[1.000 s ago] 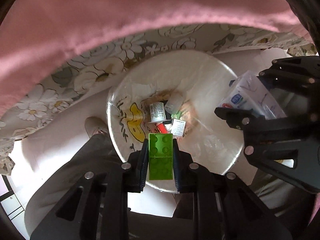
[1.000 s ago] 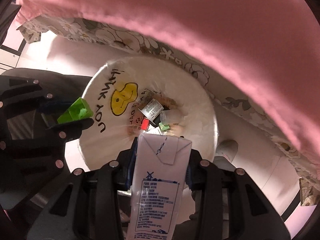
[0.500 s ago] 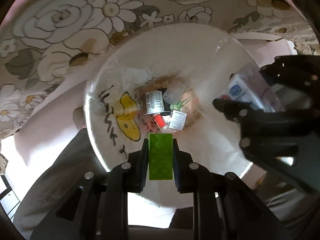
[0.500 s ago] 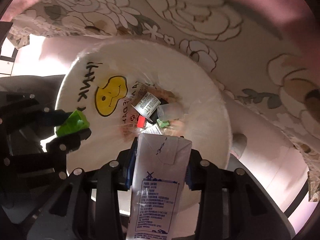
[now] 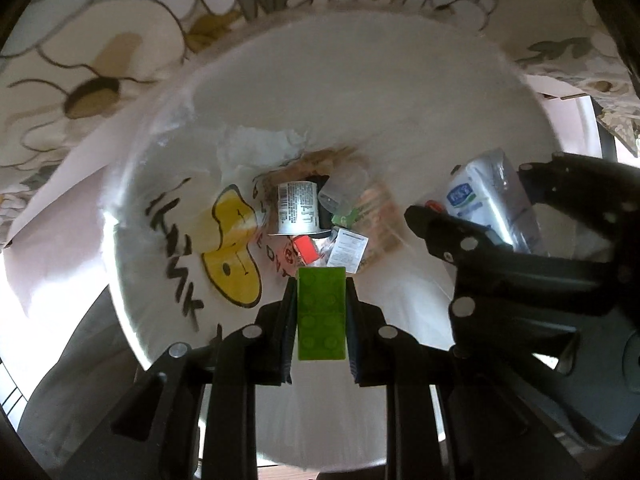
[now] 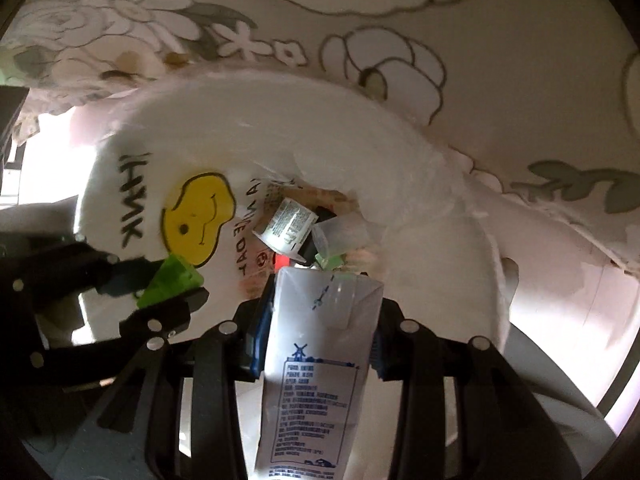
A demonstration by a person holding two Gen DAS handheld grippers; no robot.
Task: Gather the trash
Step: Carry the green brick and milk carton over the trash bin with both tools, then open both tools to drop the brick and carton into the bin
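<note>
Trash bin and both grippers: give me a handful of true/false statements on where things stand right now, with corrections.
1. The left gripper is shut on a green toy brick. True.
2. The right gripper is empty. False: it is shut on a white carton with blue print.
3. The trash bin is lined with a white bag that bears a yellow smiley face. True.
4. The bin holds nothing yet. False: a small labelled cup, a red scrap and other wrappers lie at the bottom.
5. Both grippers hang above the bin's opening, pointing down into it. True.
</note>
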